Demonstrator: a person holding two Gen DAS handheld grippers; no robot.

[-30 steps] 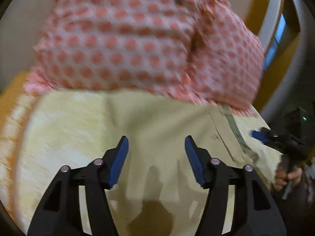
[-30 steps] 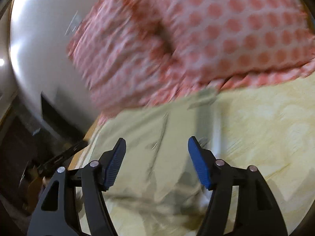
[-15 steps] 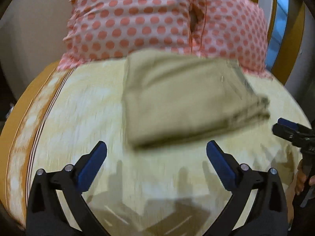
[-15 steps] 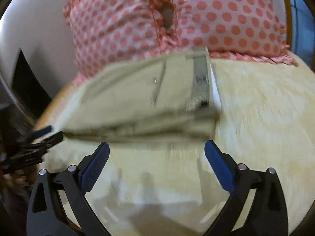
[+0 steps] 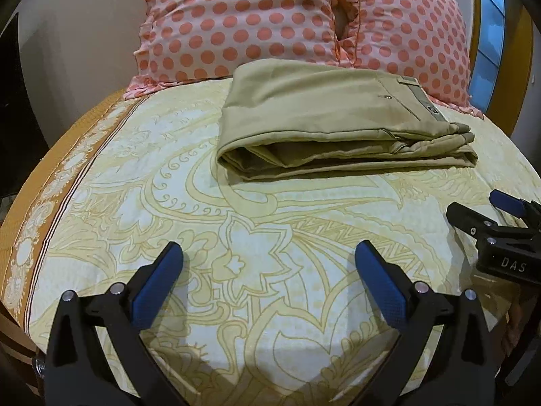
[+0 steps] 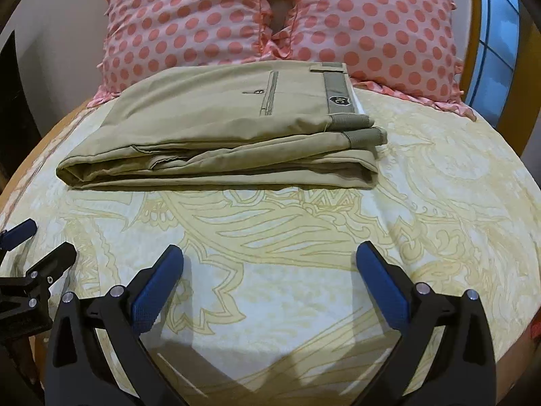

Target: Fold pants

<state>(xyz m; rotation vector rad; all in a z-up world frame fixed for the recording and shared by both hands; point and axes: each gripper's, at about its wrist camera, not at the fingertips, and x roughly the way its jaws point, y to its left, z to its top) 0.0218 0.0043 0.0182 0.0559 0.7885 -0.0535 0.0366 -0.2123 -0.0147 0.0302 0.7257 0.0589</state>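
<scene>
Both hand-held grippers have pulled back from the pants since a second ago: then they hovered right over the khaki cloth with narrower gaps, and now each sits well clear of it over bare bedspread, jaws spread wide.

From the left wrist view, the left hand-held gripper [image 5: 268,272] holds nothing, its blue pads far apart. The pants [image 5: 341,125] lie at about 12 to 1 o'clock from it, a flat khaki stack of several layers resting on the bed [image 5: 111,182] with its far edge touching the spotted pillows [image 5: 243,20]. Its long axis runs across the view, from 9 to 3 o'clock, with the rounded fold at the left end and the waistband at the right end. The right hand-held gripper [image 5: 480,213] shows at 3 o'clock in this view, just beside the bed's right part.

From the right wrist view, the right hand-held gripper [image 6: 269,272] is likewise wide open and empty. Here the pants [image 6: 219,125] lie at 11 to 12 o'clock, waistband [image 6: 338,91] toward the right, back pocket facing up. The left hand-held gripper [image 6: 20,247] peeks in at 9 o'clock.

Judging by the neat layered stack, the folding looks finished or nearly so. Neither side seems clearly nearer; the left one faces the rounded fold end, the right one the waistband end. Any further move, such as another fold across the long axis, would have to reach forward toward 12 o'clock from both.
</scene>
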